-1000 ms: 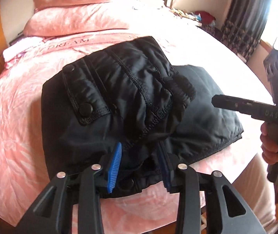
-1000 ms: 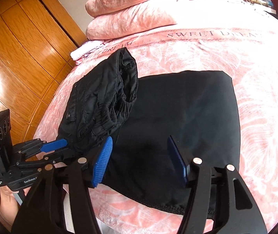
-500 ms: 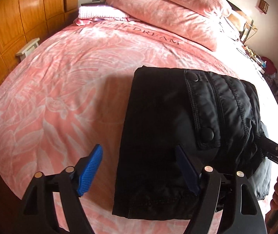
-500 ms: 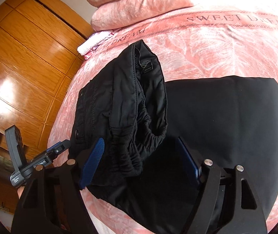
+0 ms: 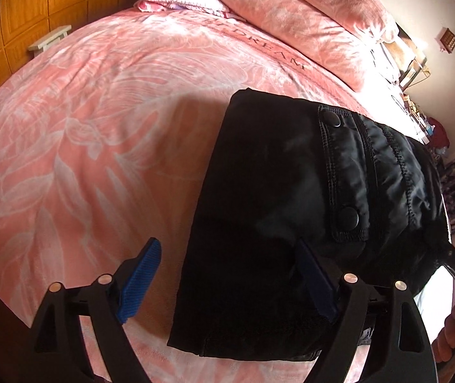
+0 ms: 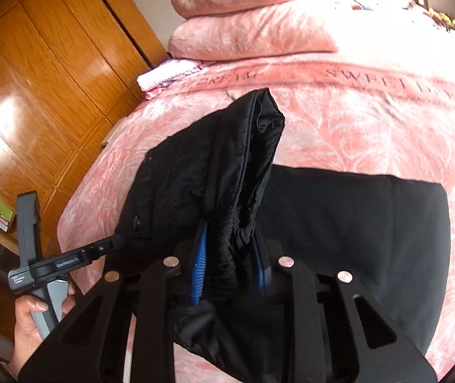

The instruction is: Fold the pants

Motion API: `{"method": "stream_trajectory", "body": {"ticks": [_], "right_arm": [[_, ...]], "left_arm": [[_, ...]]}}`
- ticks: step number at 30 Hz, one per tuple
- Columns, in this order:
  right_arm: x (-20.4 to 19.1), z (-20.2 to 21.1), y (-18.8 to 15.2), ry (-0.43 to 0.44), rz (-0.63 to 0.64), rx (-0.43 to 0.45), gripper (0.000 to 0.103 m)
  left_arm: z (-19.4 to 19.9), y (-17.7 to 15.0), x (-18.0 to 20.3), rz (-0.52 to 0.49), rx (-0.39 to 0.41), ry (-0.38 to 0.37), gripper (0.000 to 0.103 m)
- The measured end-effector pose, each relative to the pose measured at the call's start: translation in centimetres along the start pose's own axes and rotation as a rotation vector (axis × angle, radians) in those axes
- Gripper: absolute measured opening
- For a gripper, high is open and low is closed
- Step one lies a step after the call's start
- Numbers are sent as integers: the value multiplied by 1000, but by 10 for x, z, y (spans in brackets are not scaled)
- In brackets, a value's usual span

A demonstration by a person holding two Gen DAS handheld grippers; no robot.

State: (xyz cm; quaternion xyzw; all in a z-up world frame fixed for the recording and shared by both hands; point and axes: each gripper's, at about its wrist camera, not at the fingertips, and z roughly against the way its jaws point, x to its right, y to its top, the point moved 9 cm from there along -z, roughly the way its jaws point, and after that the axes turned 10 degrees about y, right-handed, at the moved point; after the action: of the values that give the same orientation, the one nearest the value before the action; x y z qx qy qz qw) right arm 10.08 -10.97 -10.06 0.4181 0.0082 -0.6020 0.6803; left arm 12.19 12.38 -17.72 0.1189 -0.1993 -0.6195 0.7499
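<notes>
On the pink bed (image 6: 371,121), the black pants (image 6: 355,239) lie partly folded: the legs are doubled into a flat dark panel, and the waist end is heaped over its left part, so I judge at least one more fold and some smoothing are left. My right hand-held gripper (image 6: 227,261) has just been closing, and its blue pads now pinch the gathered elastic waistband (image 6: 227,255) between them. My left hand-held gripper (image 5: 227,284) has just been opening; its jaws stand wide and hold nothing, one pad over the blanket, the other over the near edge of the pants. Both point steeply down at the bed. In the right wrist view my left hand (image 6: 36,312) grips its handle beside the bed's edge, near the pocket snaps.
</notes>
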Motion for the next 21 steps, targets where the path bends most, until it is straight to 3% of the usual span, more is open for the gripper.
{"method": "stream_trajectory", "body": {"ticks": [3,8,21], "right_arm": [[-14,20,7,50,7,38,23],[-18,48,6,45,18,69,23],[26,101,-17,-58,-50,82,23]], "left_arm": [[7,-1,-1,6,13,-11,86],[16,-2,5,6,25,-33,86],[24,-2,44,-83,51,-55,86]]}}
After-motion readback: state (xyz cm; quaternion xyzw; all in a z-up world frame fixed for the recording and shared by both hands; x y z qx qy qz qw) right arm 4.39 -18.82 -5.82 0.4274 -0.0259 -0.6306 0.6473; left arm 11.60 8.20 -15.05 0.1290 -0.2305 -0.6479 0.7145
